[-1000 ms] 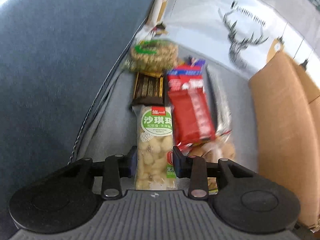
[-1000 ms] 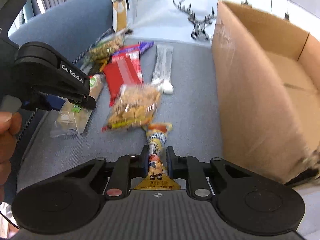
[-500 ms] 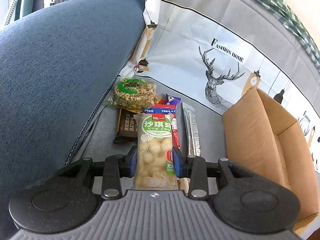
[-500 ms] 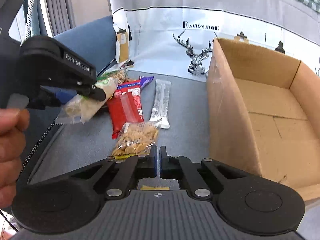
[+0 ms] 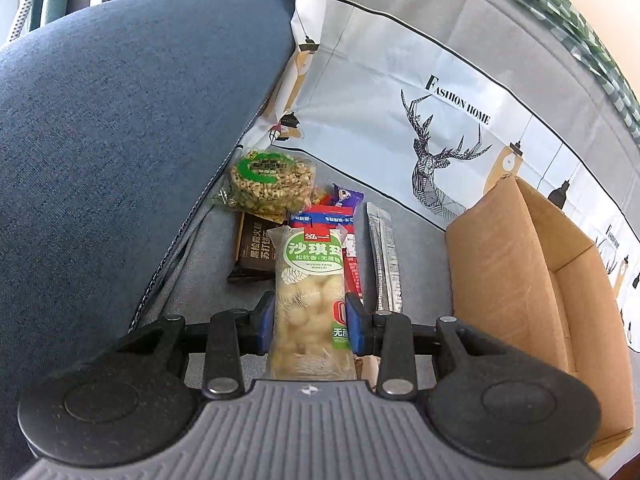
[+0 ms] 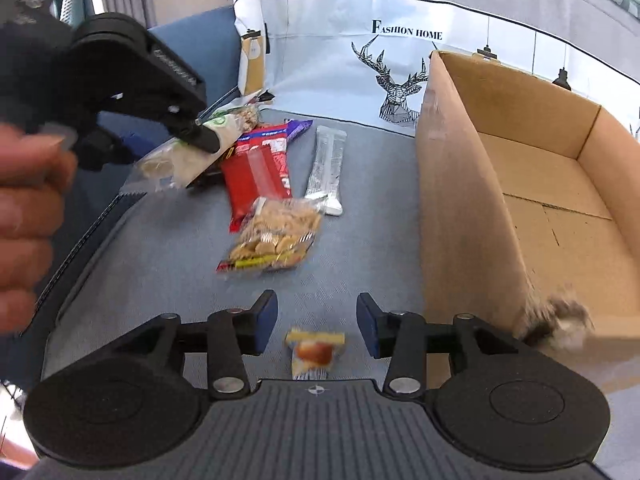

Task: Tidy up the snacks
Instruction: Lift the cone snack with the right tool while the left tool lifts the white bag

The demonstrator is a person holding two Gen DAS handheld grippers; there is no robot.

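Fingers of the left gripper (image 5: 310, 318) are clamped on a green-labelled snack pack (image 5: 311, 300); the right gripper (image 6: 317, 326) jaws are opening, a small yellow packet (image 6: 314, 352) seen between them, untouched.

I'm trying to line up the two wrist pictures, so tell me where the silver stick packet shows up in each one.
Left wrist view: the silver stick packet lies right of centre, between the red snack pack and the cardboard box.
Right wrist view: the packet lies upper centre, again between the red pack and the box.
Shared landmark: the deer print on the cloth behind it.
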